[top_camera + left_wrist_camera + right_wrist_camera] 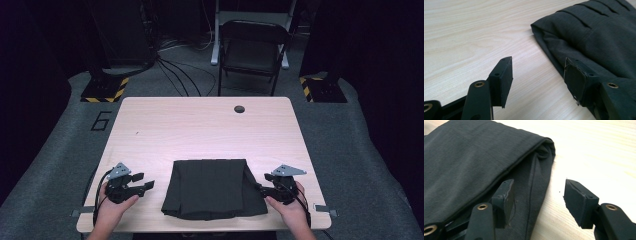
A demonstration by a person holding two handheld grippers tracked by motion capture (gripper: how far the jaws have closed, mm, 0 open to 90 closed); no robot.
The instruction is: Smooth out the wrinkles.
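Flanking the folded dark cloth [212, 187] on the table [200, 125], left tongs [146, 183] and right tongs [261, 189] both gape, pinching nothing.

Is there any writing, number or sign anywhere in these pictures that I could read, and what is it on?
"6": a large dark numeral marked on the grey floor at the table's far left corner, at.
No words, but yellow and black warning stripes edge the two stand bases on the floor.
Nothing readable on the folded dark garment, the left gripper, the right gripper or the chair.
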